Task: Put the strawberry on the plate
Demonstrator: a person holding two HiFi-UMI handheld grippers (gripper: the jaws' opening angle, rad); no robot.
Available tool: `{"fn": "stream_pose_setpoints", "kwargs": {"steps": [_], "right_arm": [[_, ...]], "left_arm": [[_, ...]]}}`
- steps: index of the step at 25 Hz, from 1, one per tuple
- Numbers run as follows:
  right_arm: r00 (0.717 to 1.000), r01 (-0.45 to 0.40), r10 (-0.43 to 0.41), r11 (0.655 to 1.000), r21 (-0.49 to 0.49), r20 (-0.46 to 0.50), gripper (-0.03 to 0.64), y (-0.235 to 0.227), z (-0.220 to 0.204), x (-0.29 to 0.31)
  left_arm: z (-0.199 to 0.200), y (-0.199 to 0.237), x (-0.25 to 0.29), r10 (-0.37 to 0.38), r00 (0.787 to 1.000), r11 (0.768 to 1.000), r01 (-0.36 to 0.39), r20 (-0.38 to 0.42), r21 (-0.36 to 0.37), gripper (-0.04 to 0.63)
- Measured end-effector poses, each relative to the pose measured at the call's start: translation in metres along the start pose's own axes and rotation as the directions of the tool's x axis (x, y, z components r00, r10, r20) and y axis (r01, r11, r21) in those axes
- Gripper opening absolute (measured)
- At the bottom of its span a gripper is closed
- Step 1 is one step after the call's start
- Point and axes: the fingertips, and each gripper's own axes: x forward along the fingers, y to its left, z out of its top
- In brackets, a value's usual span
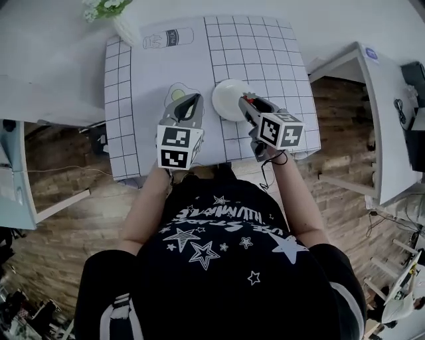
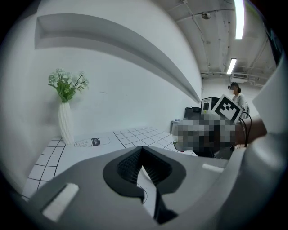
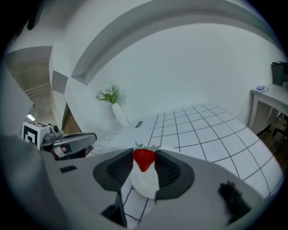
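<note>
A red strawberry point(image 3: 144, 159) with green leaves sits pinched between the dark pads of my right gripper point(image 3: 145, 155), which is shut on it. Directly beneath it lies the white plate point(image 3: 145, 185), round and empty in the head view point(image 1: 228, 93). There the right gripper point(image 1: 247, 105) reaches over the plate's near right rim. My left gripper point(image 1: 190, 105) hovers just left of the plate above the gridded mat point(image 1: 265, 60). Its pads point(image 2: 148, 164) meet at the tips with nothing between them.
A white vase of green and white flowers point(image 1: 111, 14) stands at the mat's far left corner, by a milk-bottle drawing point(image 1: 168, 38). Another white table point(image 1: 382, 99) stands to the right across a strip of wooden floor. The person's body is against the table's near edge.
</note>
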Motion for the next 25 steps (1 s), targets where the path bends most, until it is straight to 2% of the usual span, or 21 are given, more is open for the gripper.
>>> {"fn": "stream_pose_setpoints", "kwargs": {"steps": [6, 13, 17, 25], "right_arm": [[0.994, -0.035, 0.032, 0.999, -0.027, -0.105, 0.158, -0.014, -0.02, 0.029], [0.974, -0.09, 0.075, 0.994, -0.06, -0.213, 0.158, -0.019, -0.039, 0.057], [0.961, -0.088, 0.062, 0.993, -0.084, -0.269, 0.158, -0.023, -0.048, 0.066], [0.947, -0.067, 0.028, 0.991, -0.112, -0.32, 0.158, -0.025, -0.057, 0.073]], "left_arm": [[-0.011, 0.0, 0.013, 0.053, 0.998, 0.998, -0.054, -0.032, -0.015, 0.009], [-0.024, 0.003, 0.015, 0.106, 0.99, 0.994, -0.108, -0.088, -0.024, 0.009], [-0.028, 0.006, 0.014, 0.128, 0.987, 0.991, -0.132, -0.101, -0.033, 0.009], [-0.034, 0.012, 0.0, 0.159, 0.981, 0.985, -0.165, -0.11, -0.041, 0.009]]}}
